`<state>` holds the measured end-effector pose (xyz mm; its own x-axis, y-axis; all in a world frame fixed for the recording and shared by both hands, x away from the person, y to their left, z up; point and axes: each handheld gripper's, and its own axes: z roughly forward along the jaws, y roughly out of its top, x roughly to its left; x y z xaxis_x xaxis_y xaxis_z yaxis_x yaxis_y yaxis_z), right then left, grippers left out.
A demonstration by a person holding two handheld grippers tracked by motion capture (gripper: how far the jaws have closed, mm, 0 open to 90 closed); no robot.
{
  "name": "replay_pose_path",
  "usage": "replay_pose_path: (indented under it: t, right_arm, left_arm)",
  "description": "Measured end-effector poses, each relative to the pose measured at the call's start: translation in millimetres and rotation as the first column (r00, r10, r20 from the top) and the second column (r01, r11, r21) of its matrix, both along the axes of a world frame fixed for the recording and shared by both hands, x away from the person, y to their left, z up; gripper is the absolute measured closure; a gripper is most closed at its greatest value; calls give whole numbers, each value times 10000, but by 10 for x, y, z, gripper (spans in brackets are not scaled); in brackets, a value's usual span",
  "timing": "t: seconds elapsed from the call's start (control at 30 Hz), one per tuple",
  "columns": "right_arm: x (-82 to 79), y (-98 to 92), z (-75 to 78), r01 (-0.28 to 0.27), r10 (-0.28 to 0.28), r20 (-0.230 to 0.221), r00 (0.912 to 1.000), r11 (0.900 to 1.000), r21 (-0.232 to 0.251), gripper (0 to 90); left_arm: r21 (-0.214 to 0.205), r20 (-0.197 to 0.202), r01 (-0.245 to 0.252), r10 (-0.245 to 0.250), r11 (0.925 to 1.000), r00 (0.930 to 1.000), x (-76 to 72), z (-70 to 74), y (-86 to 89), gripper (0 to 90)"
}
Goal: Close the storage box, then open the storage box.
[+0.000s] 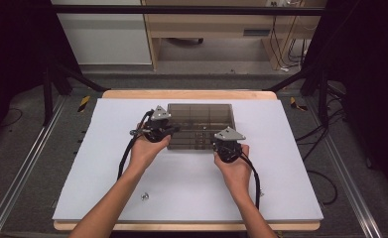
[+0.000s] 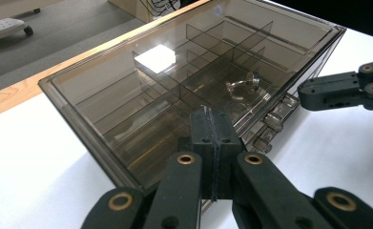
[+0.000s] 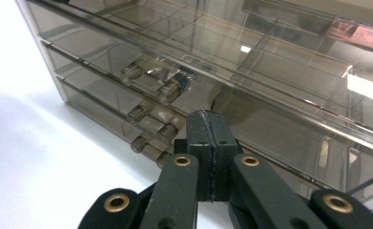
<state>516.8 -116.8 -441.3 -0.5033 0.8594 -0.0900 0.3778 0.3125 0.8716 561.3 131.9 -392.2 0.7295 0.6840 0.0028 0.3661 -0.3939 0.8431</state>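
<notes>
While both hands sit still at the near edge of the smoke-tinted compartment box (image 1: pixel 200 126), each gripper's jaws are pressed together with nothing between them. Box lies flat on the white table top (image 1: pixel 191 193), toward the far middle, lid closed (dividers show through the clear plastic).

Left gripper (image 1: pixel 175 130): at the box's near-left corner; in its own view its closed tips (image 2: pixel 212 138) rest against or just over the front rim, contact not certain. Right gripper (image 1: pixel 227 148): at the near-right edge; its closed tips (image 3: pixel 208 138) sit close beside the front wall, just by the hinged latches (image 3: pixel 155 86).

One small metal piece (image 2: pixel 241 87) lies inside a compartment near the front. A small silvery object (image 1: pixel 144 196) lies on the table, well apart from the box, near the person's left forearm.
</notes>
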Motion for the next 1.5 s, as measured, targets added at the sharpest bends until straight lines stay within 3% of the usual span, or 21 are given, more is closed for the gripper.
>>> replay_pose_path:
  t: [0.23,0.37,0.5,0.7,0.87,1.0,1.13,1.27,1.3,1.47,1.5]
  right_arm:
    - [-130,1,8,-295,304,217,9993,9988,-401,900]
    - [-192,6,-20,-314,345,396,9986,9967,-743,864]
    - [-252,17,-42,-459,519,506,9974,9925,-1130,822]
    - [-340,92,-52,-597,733,629,9953,9787,-1962,701]
    - [-375,155,-103,-478,747,798,9940,9537,-2971,611]
    - [-388,193,-124,-433,772,895,9930,9421,-3326,600]
    - [-409,247,-138,-375,814,1048,9912,9292,-3676,589]
    - [-416,308,-161,-346,885,1138,9896,9122,-4082,577]
    - [-421,325,-165,-340,927,1184,9886,9048,-4244,576]
    - [-458,407,-187,-312,1148,1437,9829,8742,-4846,578]
    - [-459,423,-193,-329,1249,1486,9810,8614,-5069,580]
  left_arm:
    - [-484,153,-294,302,9984,9994,-86,89,268,900]
    - [-554,15,-560,561,9969,9984,-163,48,438,885]
    - [-467,-169,-1016,1009,9937,9948,-243,-60,610,783]
    - [-181,-94,-1651,1650,9861,9863,-346,-172,792,522]
    - [284,341,-1931,1921,9808,9808,-482,-229,898,300]
    - [403,478,-2099,2079,9769,9770,-592,-292,984,138]
    - [256,536,-2115,2099,9771,9763,-675,-371,1072,80]
    - [493,499,-2047,2023,9776,9780,-693,-403,1131,68]
    - [375,516,-2106,2085,9769,9767,-711,-406,1165,67]
    - [586,602,-2288,2253,9717,9724,-792,-435,1283,58]
    - [579,593,-2322,2288,9710,9717,-802,-445,1295,57]
